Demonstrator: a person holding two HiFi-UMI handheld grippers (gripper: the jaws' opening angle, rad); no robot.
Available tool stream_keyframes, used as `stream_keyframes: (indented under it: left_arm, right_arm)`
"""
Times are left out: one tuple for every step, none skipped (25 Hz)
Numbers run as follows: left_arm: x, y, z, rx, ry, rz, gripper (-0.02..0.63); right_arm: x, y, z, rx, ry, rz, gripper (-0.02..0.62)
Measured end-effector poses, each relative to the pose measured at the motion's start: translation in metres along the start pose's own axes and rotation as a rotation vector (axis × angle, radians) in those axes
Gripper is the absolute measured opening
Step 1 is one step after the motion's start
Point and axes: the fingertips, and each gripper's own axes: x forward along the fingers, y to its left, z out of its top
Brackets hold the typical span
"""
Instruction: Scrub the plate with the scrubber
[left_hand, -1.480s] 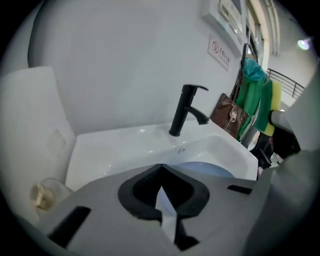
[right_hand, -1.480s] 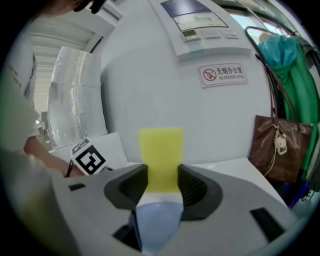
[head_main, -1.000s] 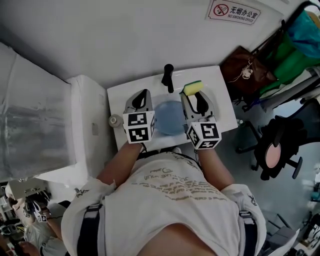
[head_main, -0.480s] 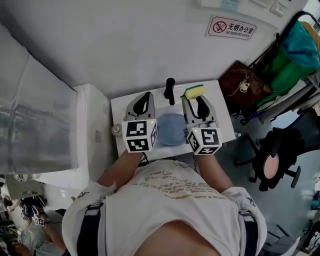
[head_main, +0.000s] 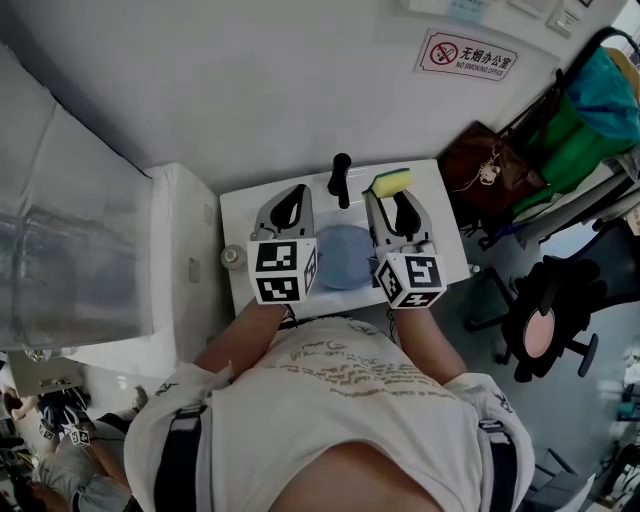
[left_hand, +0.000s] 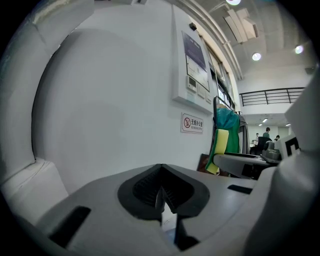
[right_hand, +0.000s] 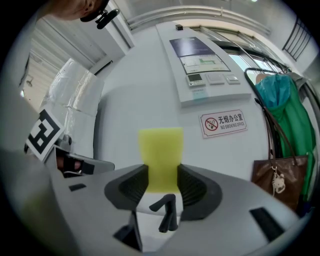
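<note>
Plate (head_main: 343, 256): one. Scrubber (head_main: 390, 182): one, clamped in right tool (head_main: 388, 198).

Seen from the head view, the round pale-blue plate (head_main: 343, 258) shows only its middle, since both side edges are hidden behind the left gripper (head_main: 292, 195) and the right gripper (head_main: 388, 198). The white rectangular washbasin (head_main: 238, 205) loses its near rim behind the person's white-shirted torso (head_main: 340, 390) (itself cut off by the bottom edge). In the left gripper view, the print on the white wall panel (left_hand: 192, 70) is too small to read.
</note>
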Motion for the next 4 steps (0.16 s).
stream_keyframes:
  left_arm:
    - [0.0008,0.0004,-0.0005,-0.002,0.003,-0.002,0.023]
    - [0.0016,0.0009,-0.0012,-0.004,0.007,-0.004,0.022]
    - [0.0024,0.0015,-0.0021,-0.006,0.012,-0.006,0.023]
    - [0.0033,0.0021,-0.0030,-0.009,0.016,-0.009,0.023]
  right_arm:
    - [0.0010,0.0000,-0.0002,-0.001,0.001,0.000,0.187]
    - [0.0021,0.0003,-0.0007,-0.002,0.003,0.000,0.187]
    - [0.0031,0.0006,-0.0013,-0.003,0.004,0.000,0.187]
    - [0.0040,0.0009,-0.0020,-0.004,0.006,0.001,0.187]
